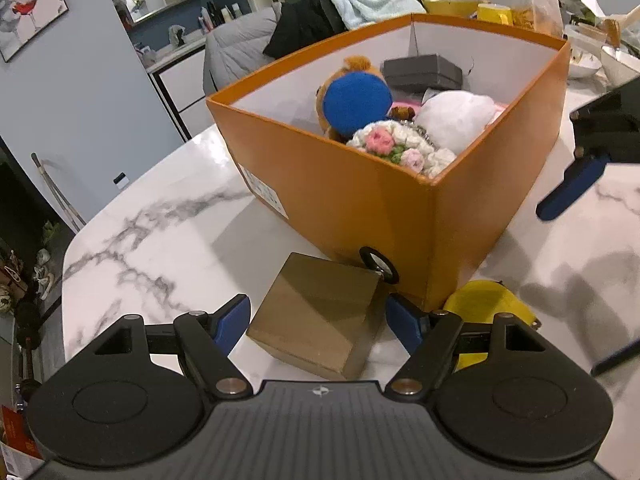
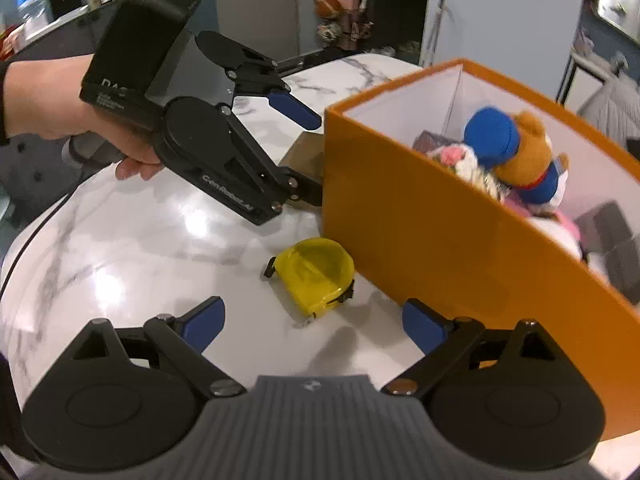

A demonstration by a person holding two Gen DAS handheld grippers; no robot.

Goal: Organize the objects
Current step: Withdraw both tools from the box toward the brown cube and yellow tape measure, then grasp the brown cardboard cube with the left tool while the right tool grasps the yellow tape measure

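Observation:
A small brown cardboard box [image 1: 320,316] lies on the marble table against the orange bin [image 1: 360,208]. My left gripper [image 1: 316,310] is open around the brown box, with a pad close on each side and neither pressing. In the right wrist view the left gripper [image 2: 304,148] straddles that brown box [image 2: 306,146] beside the orange bin [image 2: 440,220]. A yellow tape measure [image 2: 316,272] lies at the bin's corner, just ahead of my open right gripper [image 2: 312,314]. The tape measure [image 1: 484,300] also shows in the left wrist view, where one blue finger [image 1: 576,184] of the right gripper enters at the right edge.
The bin holds a plush bear with a blue hat [image 1: 356,104], a crocheted flower piece [image 1: 400,144], a white plush [image 1: 456,116] and a dark grey box [image 1: 420,72]. A small black-rimmed disc [image 1: 378,264] leans on the bin. Bowls and bags [image 1: 532,4] crowd behind. The table edge [image 1: 68,248] curves left.

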